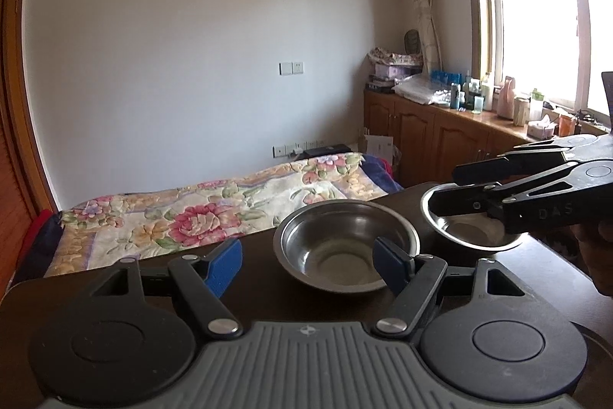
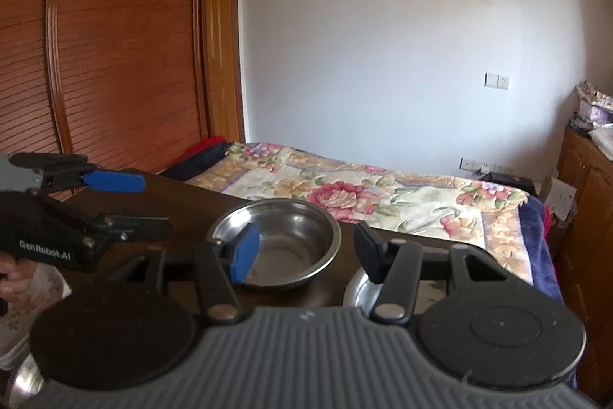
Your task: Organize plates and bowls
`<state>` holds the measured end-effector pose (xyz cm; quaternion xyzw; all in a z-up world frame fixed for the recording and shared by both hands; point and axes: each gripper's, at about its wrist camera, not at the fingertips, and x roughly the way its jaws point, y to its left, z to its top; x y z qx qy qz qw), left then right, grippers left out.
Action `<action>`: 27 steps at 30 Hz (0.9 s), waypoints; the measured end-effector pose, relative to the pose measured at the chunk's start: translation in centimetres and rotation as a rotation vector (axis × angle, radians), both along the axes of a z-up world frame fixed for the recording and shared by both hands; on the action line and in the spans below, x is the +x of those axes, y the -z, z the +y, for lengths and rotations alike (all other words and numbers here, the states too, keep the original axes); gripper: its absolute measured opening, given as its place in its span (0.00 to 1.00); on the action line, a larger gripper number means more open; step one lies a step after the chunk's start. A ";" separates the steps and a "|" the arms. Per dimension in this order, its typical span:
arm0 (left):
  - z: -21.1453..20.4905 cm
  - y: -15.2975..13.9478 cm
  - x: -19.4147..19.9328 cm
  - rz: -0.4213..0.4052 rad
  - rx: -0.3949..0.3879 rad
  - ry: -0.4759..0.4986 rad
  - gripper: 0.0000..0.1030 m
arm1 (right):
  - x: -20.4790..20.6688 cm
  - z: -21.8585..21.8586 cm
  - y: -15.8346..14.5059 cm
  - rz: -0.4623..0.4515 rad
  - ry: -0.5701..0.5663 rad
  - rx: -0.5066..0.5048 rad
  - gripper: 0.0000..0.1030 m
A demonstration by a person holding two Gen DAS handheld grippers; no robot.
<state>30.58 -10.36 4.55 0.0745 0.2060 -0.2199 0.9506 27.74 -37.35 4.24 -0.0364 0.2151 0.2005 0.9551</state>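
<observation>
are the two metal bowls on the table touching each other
Apart. The left wrist view shows a strip of dark table between the nearer bowl and the right bowl, so their rims do not meet.

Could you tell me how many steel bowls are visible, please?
2 bowls: one central, one right of it beneath the right tool. A shiny edge may be a third.

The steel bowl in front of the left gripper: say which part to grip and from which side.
Grip the steel bowl by its flared rim, at the near edge, coming in from the front with the left gripper. It sits upright on the dark table, too wide to span. One finger should go inside, one outside. The second bowl blocks its right side.
</observation>
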 end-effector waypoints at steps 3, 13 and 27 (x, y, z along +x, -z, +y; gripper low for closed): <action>0.0 0.4 1.3 0.024 0.005 -0.002 0.98 | 1.2 0.1 0.4 0.023 0.001 -0.001 0.54; -0.3 1.1 3.9 0.066 0.027 -0.013 0.98 | 4.0 1.3 1.0 0.076 -0.024 -0.034 0.54; -0.6 2.2 6.4 0.137 0.045 -0.012 0.85 | 5.6 1.9 1.9 0.138 -0.012 -0.069 0.54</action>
